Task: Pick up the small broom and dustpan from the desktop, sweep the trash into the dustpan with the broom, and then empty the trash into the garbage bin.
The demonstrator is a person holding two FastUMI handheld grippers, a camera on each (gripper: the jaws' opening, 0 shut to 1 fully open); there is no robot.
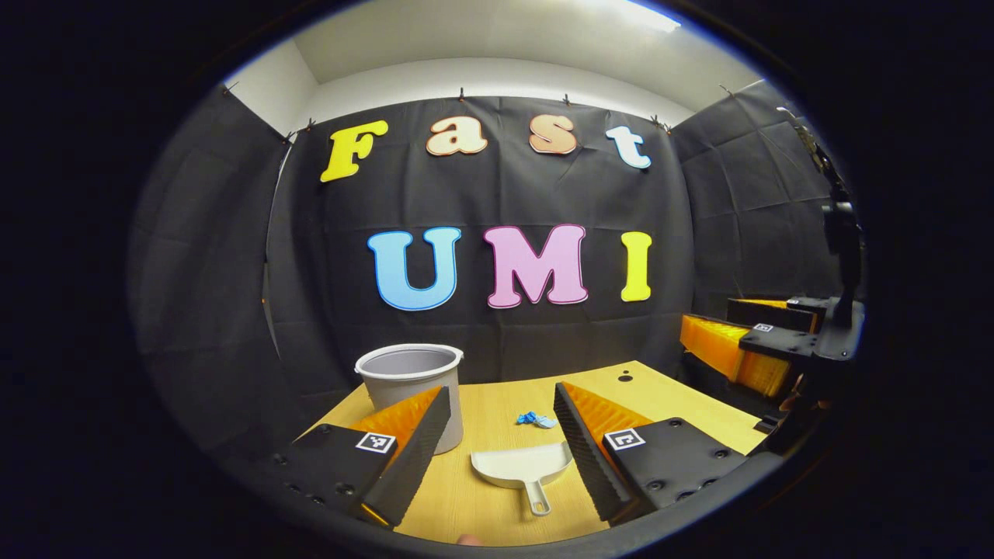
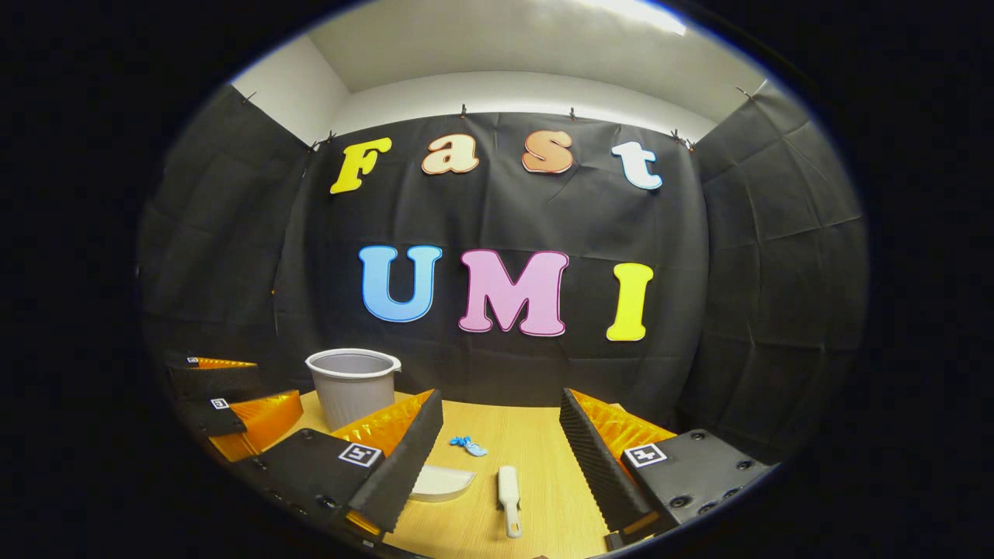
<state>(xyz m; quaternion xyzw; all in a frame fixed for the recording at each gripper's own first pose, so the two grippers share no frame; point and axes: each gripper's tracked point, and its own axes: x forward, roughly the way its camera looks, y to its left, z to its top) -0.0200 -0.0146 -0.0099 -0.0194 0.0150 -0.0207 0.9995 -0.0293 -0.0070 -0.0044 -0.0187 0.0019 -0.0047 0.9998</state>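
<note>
both tools (image 1: pixel 497 450) (image 2: pixel 497 458) released above one dustpan (image 1: pixel 522 466), one broom (image 2: pixel 509 489), one bin (image 1: pixel 411 388).

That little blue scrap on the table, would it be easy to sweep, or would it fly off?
The blue scrap looks like thin crumpled wrapper, so it is probably very light and may skitter ahead of the broom. Its crinkled shape suggests it won't roll far. On the smooth wooden table it should slide easily toward the dustpan.

Recording booth, not a home: black cloth walls (image 2: pixel 761 256) clipped up on three sides under a white ceiling (image 2: pixel 497 46), enclosing one light wooden desktop (image 2: pixel 543 466).
</note>
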